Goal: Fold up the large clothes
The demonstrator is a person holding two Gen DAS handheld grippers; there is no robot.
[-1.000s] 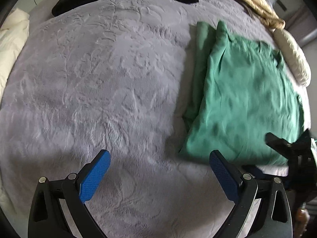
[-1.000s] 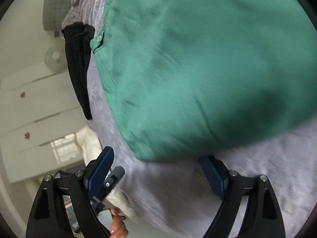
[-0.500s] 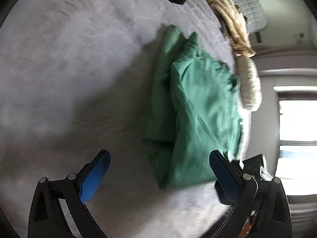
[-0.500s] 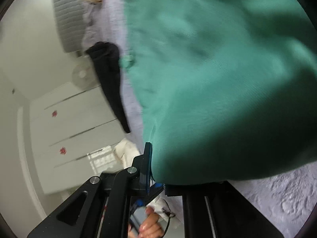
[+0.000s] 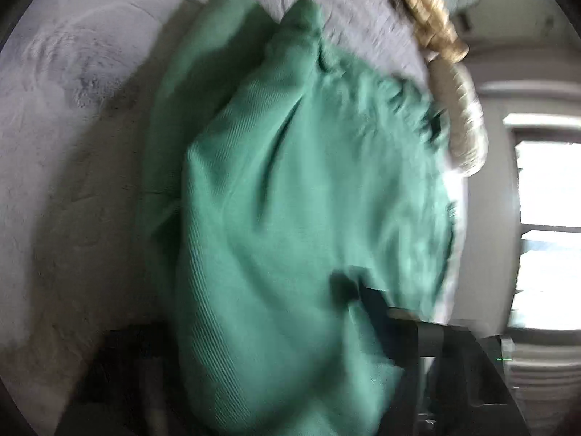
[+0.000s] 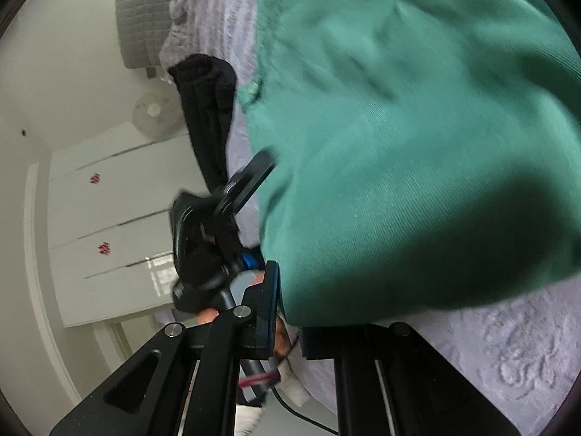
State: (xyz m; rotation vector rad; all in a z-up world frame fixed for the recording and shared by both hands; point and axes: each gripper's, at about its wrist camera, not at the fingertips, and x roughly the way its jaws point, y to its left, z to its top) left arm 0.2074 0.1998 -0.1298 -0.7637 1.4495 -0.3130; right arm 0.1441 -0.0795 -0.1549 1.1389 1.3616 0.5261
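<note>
A green garment [image 5: 290, 200], folded lengthwise, lies on the grey bedspread [image 5: 72, 127] and fills most of both views. In the right wrist view my right gripper [image 6: 290, 327] is shut on the near edge of the green garment [image 6: 417, 127]. My left gripper's fingers are hidden under the blurred cloth at the bottom of the left wrist view; its jaws cannot be made out. The left gripper [image 6: 250, 181] also shows in the right wrist view, at the garment's left edge.
A tan rolled garment [image 5: 432, 11] and a cream one [image 5: 464, 116] lie at the bed's far edge. A black garment [image 6: 207, 109] lies on the bed. White cupboards [image 6: 109, 218] and a bright window [image 5: 544, 236] stand beyond.
Both grippers have moved in on the garment's near edge. The right gripper went from open to shut on the cloth. The left view has swung close onto the garment and blurred.
</note>
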